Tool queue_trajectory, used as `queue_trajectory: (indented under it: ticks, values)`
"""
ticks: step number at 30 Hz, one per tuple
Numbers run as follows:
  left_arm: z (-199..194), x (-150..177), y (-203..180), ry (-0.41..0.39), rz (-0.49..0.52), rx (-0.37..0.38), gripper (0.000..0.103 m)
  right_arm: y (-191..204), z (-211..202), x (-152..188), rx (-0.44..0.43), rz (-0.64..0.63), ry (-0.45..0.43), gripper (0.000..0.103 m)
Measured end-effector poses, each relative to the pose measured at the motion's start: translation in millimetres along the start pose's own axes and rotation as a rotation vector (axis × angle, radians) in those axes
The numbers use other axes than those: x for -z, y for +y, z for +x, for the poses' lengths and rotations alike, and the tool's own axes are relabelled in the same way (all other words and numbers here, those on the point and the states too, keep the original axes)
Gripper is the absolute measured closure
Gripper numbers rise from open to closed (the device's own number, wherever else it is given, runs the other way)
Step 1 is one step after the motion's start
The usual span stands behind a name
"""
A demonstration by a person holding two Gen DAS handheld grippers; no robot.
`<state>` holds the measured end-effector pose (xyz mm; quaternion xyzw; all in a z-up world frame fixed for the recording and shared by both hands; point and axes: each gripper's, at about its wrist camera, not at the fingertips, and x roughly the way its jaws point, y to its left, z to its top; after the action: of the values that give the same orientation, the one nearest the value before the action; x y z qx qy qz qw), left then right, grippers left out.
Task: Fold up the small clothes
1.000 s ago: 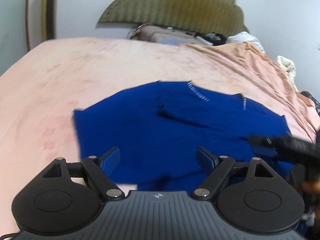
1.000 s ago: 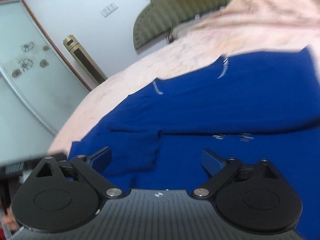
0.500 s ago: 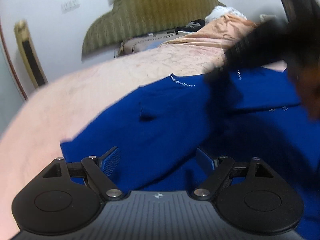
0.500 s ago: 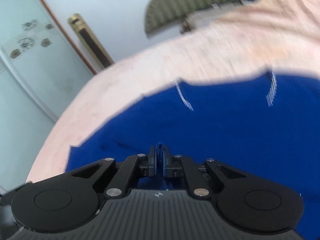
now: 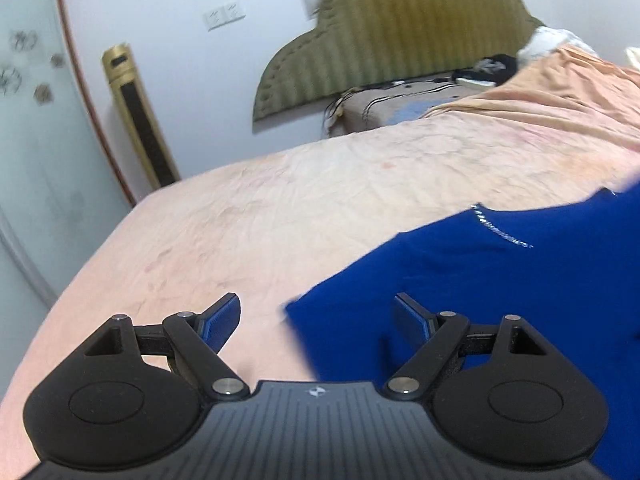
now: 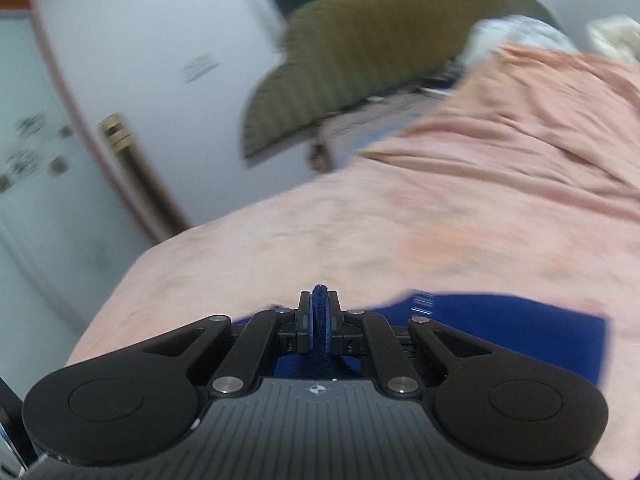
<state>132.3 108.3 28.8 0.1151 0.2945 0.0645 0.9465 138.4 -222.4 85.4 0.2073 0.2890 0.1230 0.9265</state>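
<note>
A royal blue garment point(image 5: 500, 280) with small silver trim lies on the pink bedsheet point(image 5: 320, 200), filling the lower right of the left wrist view. My left gripper point(image 5: 318, 316) is open and empty, with its right finger over the garment's left edge and its left finger over bare sheet. In the right wrist view my right gripper point(image 6: 319, 322) is shut on a pinched fold of the blue garment point(image 6: 520, 332), which trails away below and to the right. The view is blurred.
An olive padded headboard point(image 5: 392, 36) stands at the far end of the bed with pillows and dark items point(image 5: 488, 66) in front of it. A gold tower fan point(image 5: 138, 116) and a glass door stand on the left. A rumpled orange blanket point(image 5: 560, 92) lies at the far right.
My right gripper closed on a fold of the garment and has lifted it back over the cloth. My left gripper has swung left, so the garment now sits at its right.
</note>
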Motion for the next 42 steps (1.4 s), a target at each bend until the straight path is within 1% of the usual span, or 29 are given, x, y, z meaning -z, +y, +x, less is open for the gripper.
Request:
queue_trajectory:
  ticks: [3, 7, 10, 12, 13, 14, 16, 17, 18, 19, 20, 21, 22, 23, 24, 25, 26, 27, 28, 29, 30, 32, 33, 35, 37, 39, 40, 41, 42]
  values:
    - [3.5, 2.1, 3.6, 0.019, -0.014, 0.018, 0.020, -46.8, -14.9, 8.5, 0.068, 0.070, -0.009, 0.094]
    - [3.5, 8.6, 0.3, 0.046, -0.016, 0.047, 0.020, -91.3, -29.9, 23.3, 0.106, 0.152, -0.012, 0.094]
    - [1.8, 10.3, -1.5, 0.065, -0.024, 0.059, 0.020, -107.8, -35.4, 30.3, 0.161, 0.164, -0.010, 0.094]
    - [0.7, 9.9, -4.2, 0.074, -0.020, 0.068, 0.020, -112.2, -37.6, 31.1, 0.181, 0.173, -0.015, 0.093]
    - [-0.2, 9.6, -5.5, 0.078, -0.017, 0.064, 0.020, -113.0, -36.9, 31.5, 0.195, 0.175, -0.013, 0.089]
    - [-2.0, 9.5, -6.3, 0.077, -0.018, 0.062, 0.020, -113.5, -34.7, 32.1, 0.227, 0.169, -0.009, 0.082]
    - [-7.3, 9.2, -6.3, 0.067, -0.019, 0.074, 0.020, -110.2, -34.7, 34.1, 0.358, 0.107, -0.032, 0.072]
    - [-9.3, 9.2, -7.0, 0.060, -0.014, 0.083, 0.020, -106.8, -37.0, 36.0, 0.408, 0.078, -0.054, 0.070]
    - [-9.7, 9.7, -9.1, 0.051, 0.002, 0.081, 0.020, -102.0, -40.1, 38.7, 0.422, 0.052, -0.077, 0.070]
    - [-7.7, 10.3, -12.7, 0.049, 0.028, 0.060, 0.020, -97.1, -42.8, 41.6, 0.387, 0.035, -0.084, 0.070]
    - [-3.4, 11.0, -16.7, 0.058, 0.055, 0.029, 0.020, -92.2, -41.3, 45.0, 0.326, 0.018, -0.064, 0.067]
    - [0.5, 11.9, -17.5, 0.066, 0.065, 0.019, 0.020, -87.6, -36.8, 48.2, 0.280, -0.003, -0.032, 0.063]
    - [5.4, 13.1, -14.8, 0.092, 0.055, 0.002, 0.020, -82.7, -30.2, 52.4, 0.252, -0.029, 0.004, 0.061]
    - [6.8, 14.2, -8.9, 0.118, 0.028, -0.020, 0.020, -79.9, -22.0, 56.1, 0.249, -0.052, 0.047, 0.057]
    - [5.1, 14.6, 3.0, 0.131, -0.023, -0.029, 0.020, -80.3, -11.6, 60.3, 0.277, -0.066, 0.097, 0.056]
    - [-0.2, 16.5, 15.8, 0.125, -0.067, -0.019, 0.020, -81.6, -5.9, 64.1, 0.321, -0.067, 0.113, 0.056]
    - [-5.8, 18.5, 27.6, 0.118, -0.099, -0.010, 0.020, -82.3, -4.6, 67.3, 0.376, -0.060, 0.110, 0.055]
    - [-10.8, 20.7, 37.1, 0.114, -0.113, -0.005, 0.020, -80.9, -10.3, 69.7, 0.409, -0.056, 0.086, 0.054]
    - [-15.7, 22.9, 43.5, 0.114, -0.111, 0.002, 0.020, -76.4, -20.8, 71.4, 0.410, -0.059, 0.051, 0.051]
    - [-21.3, 25.4, 48.0, 0.112, -0.099, 0.024, 0.020, -69.9, -31.7, 73.1, 0.389, -0.069, 0.020, 0.049]
    - [-27.5, 29.2, 51.1, 0.106, -0.079, 0.066, 0.020, -63.0, -42.4, 75.3, 0.357, -0.085, -0.009, 0.046]
    - [-40.7, 36.2, 46.8, 0.093, -0.029, 0.138, 0.020, -50.3, -58.7, 81.9, 0.318, -0.112, -0.046, 0.031]
    - [-47.2, 40.7, 39.1, 0.081, 0.018, 0.172, 0.020, -46.3, -63.9, 87.4, 0.315, -0.118, -0.052, 0.029]
    - [-52.1, 46.5, 20.0, 0.056, 0.120, 0.189, 0.020, -44.1, -71.2, 96.4, 0.318, -0.114, -0.041, 0.029]
    - [-50.2, 54.3, -7.8, 0.027, 0.250, 0.164, 0.020, -47.0, -74.3, 106.5, 0.307, -0.091, -0.027, 0.029]
    - [-41.5, 59.3, -27.1, 0.015, 0.316, 0.120, 0.019, -52.0, -74.0, 117.3, 0.305, -0.057, 0.003, 0.028]
    - [-36.3, 60.4, -30.9, 0.015, 0.317, 0.086, 0.018, -55.1, -72.3, 122.5, 0.307, -0.044, 0.025, 0.028]
    - [-30.4, 59.8, -29.7, 0.019, 0.293, 0.045, 0.018, -57.0, -70.3, 126.2, 0.311, -0.037, 0.041, 0.028]
    - [-23.6, 57.0, -23.0, 0.035, 0.238, 0.009, 0.018, -57.5, -70.6, 129.4, 0.313, -0.037, 0.049, 0.028]
